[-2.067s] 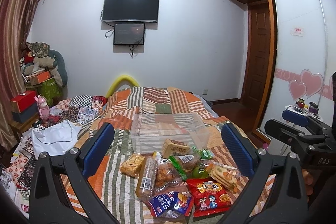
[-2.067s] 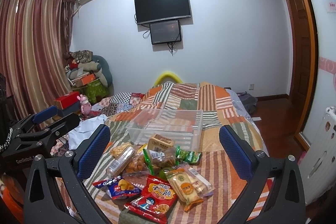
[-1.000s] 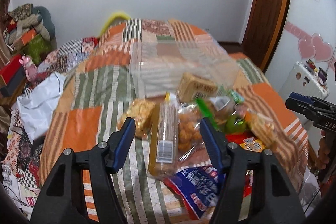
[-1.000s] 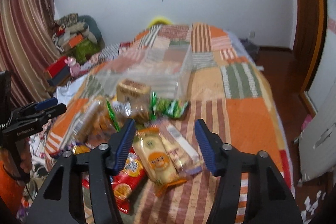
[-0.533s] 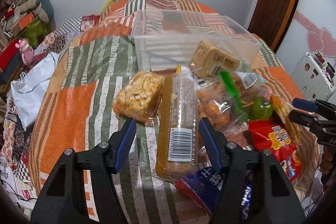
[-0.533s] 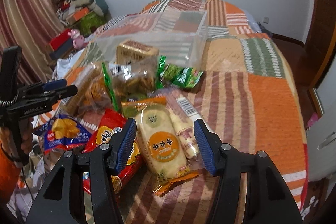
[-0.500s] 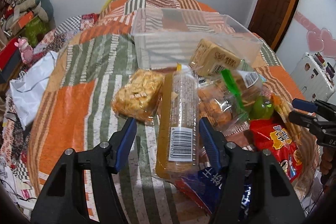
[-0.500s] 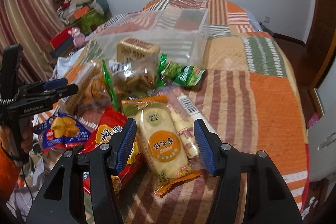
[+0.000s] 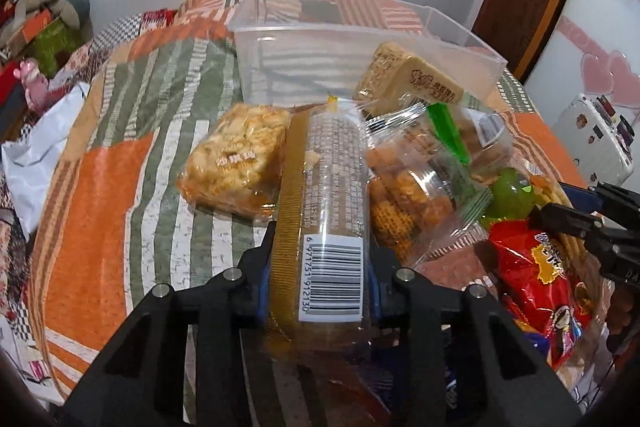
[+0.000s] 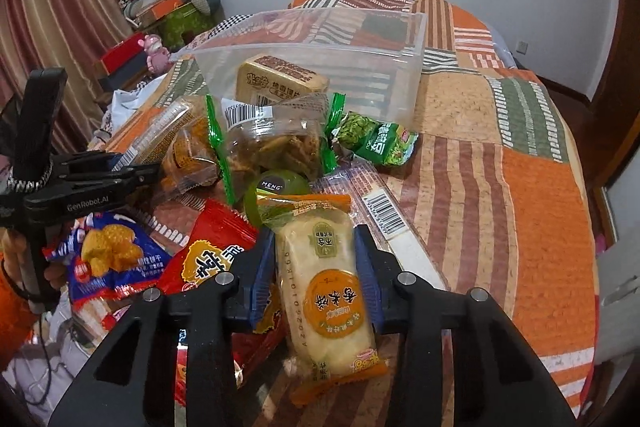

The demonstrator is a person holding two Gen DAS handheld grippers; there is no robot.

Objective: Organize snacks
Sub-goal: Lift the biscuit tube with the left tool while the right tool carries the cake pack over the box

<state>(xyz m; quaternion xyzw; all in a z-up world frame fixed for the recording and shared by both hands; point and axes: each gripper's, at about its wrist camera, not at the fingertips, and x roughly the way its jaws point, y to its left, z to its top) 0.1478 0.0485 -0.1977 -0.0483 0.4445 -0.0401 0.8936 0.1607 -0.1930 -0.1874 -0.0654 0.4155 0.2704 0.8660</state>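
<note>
A pile of snacks lies on a striped patchwork bed in front of a clear plastic bin (image 9: pixel 304 39), which also shows in the right wrist view (image 10: pixel 372 67). My left gripper (image 9: pixel 318 259) is shut on a long clear biscuit pack (image 9: pixel 324 195) with a barcode. My right gripper (image 10: pixel 314 259) is shut on a pale rice-cracker pack (image 10: pixel 326 279) with an orange round label. A yellow boxed cake (image 9: pixel 412 83) leans on the bin's front wall. The left gripper also shows at the left of the right wrist view (image 10: pixel 132 175).
Around the grippers lie a crispy-rice bar (image 9: pixel 236 159), a clear bag of fried snacks (image 9: pixel 416 187), a green ball (image 10: pixel 276 191), a green pea pack (image 10: pixel 376 141), a red chip bag (image 10: pixel 212 259) and a blue bag (image 10: pixel 108 255). Clutter lies left of the bed.
Both grippers moved down and forward onto the pile and shut. The left closed on the biscuit pack, the right on the rice-cracker pack.
</note>
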